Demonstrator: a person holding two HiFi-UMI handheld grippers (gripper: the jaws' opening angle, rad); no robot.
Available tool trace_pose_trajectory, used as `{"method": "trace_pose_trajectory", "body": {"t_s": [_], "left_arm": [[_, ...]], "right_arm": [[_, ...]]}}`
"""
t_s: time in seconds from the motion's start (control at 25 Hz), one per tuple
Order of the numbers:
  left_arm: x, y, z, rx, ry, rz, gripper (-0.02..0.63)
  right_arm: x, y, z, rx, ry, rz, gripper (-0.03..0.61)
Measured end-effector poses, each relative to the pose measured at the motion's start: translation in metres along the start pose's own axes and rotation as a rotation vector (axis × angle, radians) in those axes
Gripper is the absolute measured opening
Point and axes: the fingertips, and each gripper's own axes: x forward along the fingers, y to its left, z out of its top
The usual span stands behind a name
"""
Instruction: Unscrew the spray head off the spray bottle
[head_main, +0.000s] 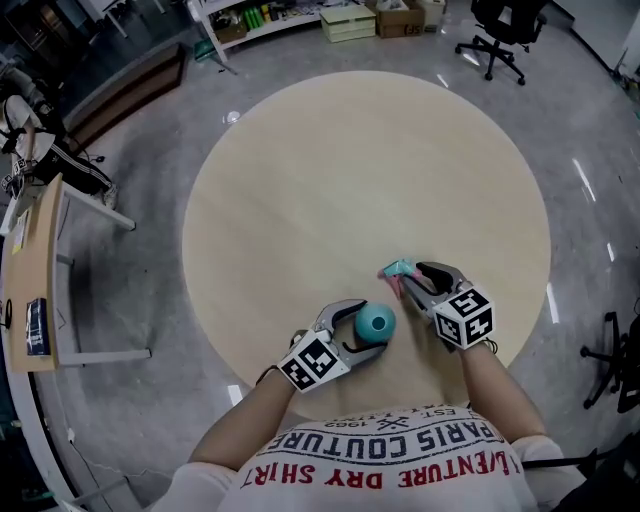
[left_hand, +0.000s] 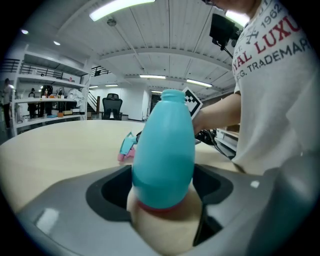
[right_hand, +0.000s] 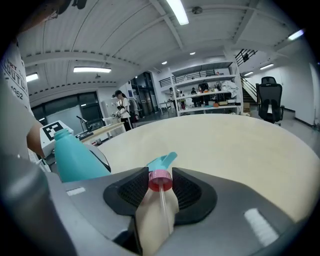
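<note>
Here, a person leans over a round, pale table (head_main: 360, 170), holding a claw in each hand. The left claw (head_main: 371, 326) is clamped on the body of a teal spray bottle (left_hand: 163, 145). The bottle stands upright between its jaws with its neck bare. The right claw (head_main: 408, 279), just to the right of the left claw and a little farther out, grips the spray head (right_hand: 161, 172) by its pink collar. The teal nozzle points away beyond its jaws, and the clear tube (right_hand: 163, 210) trails back between them. Spray head and bottle are apart.
</note>
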Motion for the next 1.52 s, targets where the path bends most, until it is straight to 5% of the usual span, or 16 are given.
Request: {"method": "trace_pose_trajectory", "body": {"t_s": [0.12,0.28,0.52,0.68,0.72,0.8,1.04,1.24,1.52], "left_arm": [[0.001,0.001,-0.001,0.001,0.009,0.000,0.367],[0.003,0.004,-0.003,-0.022,0.015,0.002,0.418],[-0.030,-0.001,-0.002,-0.073,0.023,0.053,0.412],[-0.079,-0.026,0.015,-0.079,-0.015,0.124,0.245],[-0.092,-0.035,0.023,-0.065,-0.037,0.144,0.155],[-0.119,-0.057,0.040,-0.066,-0.082,0.157,0.010],[-0.153,-0.159,0.079,-0.109,-0.180,-0.062,0.002],[-0.177,-0.239,0.095,-0.099,-0.230,-0.135,0.002],[-0.194,-0.373,0.071,-0.092,-0.249,-0.070,0.002]], "right_arm": [[0.003,0.000,-0.003,-0.004,0.008,-0.005,0.157],[0.000,-0.004,-0.003,0.027,-0.012,-0.004,0.250],[-0.055,0.005,0.026,-0.008,-0.143,-0.095,0.243],[-0.130,0.046,0.048,-0.078,-0.280,-0.166,0.003],[-0.145,0.067,0.051,-0.085,-0.304,-0.137,0.002],[-0.170,0.121,0.053,-0.074,-0.333,-0.020,0.002],[-0.228,0.238,0.035,-0.095,-0.288,0.230,0.002],[-0.269,0.294,0.000,-0.098,-0.289,0.275,0.002],[-0.366,0.363,-0.076,-0.134,-0.312,0.250,0.002]]}}
